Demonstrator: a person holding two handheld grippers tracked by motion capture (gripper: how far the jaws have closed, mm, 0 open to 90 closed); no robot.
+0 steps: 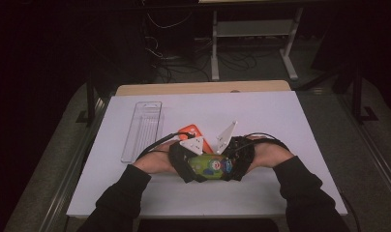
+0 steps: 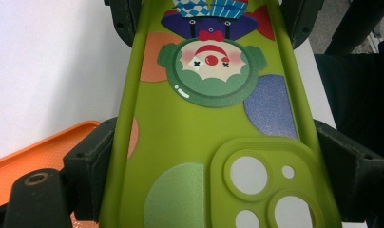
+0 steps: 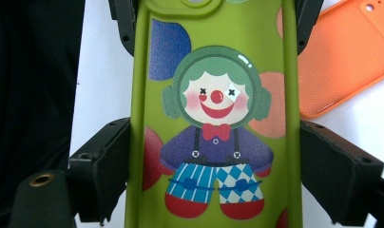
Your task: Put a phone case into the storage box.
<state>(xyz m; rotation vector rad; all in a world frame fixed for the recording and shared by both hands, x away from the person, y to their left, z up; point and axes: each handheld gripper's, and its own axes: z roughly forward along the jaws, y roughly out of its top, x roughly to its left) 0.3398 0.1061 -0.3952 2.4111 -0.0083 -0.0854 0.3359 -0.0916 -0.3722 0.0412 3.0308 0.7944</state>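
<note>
Near the desk's front edge, mid-width | left tongs [image 1: 186,159] clamp the camera-hole end of the green clown phone case [image 1: 210,166], jaws on its long sides | case bridges both tongs | right tongs [image 1: 234,162] clamp its other end | orange case [image 1: 193,131] just behind.

High view: above the person's side, facing forward-down over the whole counter [image 1: 280,116]. Both gripper views: very close, facing each other along the green clown phone case [image 2: 204,142], which all three views share.
</note>
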